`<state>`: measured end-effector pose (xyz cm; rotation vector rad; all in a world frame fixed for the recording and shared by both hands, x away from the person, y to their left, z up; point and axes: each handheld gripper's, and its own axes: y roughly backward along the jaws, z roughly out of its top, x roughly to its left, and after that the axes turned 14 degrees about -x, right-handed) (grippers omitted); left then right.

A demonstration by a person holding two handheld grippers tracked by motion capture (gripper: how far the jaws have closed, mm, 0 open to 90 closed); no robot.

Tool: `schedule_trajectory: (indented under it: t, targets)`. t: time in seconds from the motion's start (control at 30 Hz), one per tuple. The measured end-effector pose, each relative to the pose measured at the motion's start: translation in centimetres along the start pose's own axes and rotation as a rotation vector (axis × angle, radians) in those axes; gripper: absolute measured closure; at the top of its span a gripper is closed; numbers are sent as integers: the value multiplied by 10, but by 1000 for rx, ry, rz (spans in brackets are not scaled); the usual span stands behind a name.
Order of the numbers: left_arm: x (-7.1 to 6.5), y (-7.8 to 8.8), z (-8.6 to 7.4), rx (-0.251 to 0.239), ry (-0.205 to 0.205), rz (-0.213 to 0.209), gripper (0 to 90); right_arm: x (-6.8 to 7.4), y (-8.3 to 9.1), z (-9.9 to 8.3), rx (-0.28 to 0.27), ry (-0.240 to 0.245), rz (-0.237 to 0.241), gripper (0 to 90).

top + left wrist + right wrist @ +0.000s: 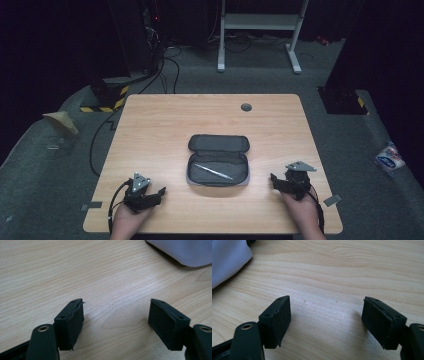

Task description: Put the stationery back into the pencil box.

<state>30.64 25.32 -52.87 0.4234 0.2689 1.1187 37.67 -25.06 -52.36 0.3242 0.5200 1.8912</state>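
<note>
On the table: a pencil case (218, 161) is lying open near the middle of the table (150, 130), a little toward the person's edge, with its lid flap folded back toward the far edge.
Inside the case: a pen (213, 171) is resting slantwise on the dark lining, well clear of both grippers.
Left gripper: the left gripper (156, 193) is sitting near the near-left corner, its jaws standing wide apart with nothing between them; in the left gripper view only bare wood is showing between the pads (71, 323), and a pale corner of the case (183, 251) is peeking in at the top right.
Right gripper: the right gripper (274, 180) is hovering by the near-right part of the table, just beside the case's right end, jaws likewise spread wide and holding nothing; in the right gripper view the pale fabric (227, 257) is lying at the top left.
Handling, case: it is looking like soft fabric, light and floppy, so it is likely sagging if lifted by one end; the rim with the zip is probably giving the firmest hold.
Handling, pen: it is appearing thin, stiff, smooth and light, so it is liable to roll or slip; pinching across the middle of the barrel seems the safest hold.
Caution: the wall of the case is crowding the pen, so coming down from above looks wiser.
</note>
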Motion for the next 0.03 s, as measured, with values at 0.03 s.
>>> schedule_trajectory:
  t: [0.03]
  targets:
    - [0,0,0,0,0,0,287,0,0,0,0,0,0,231]
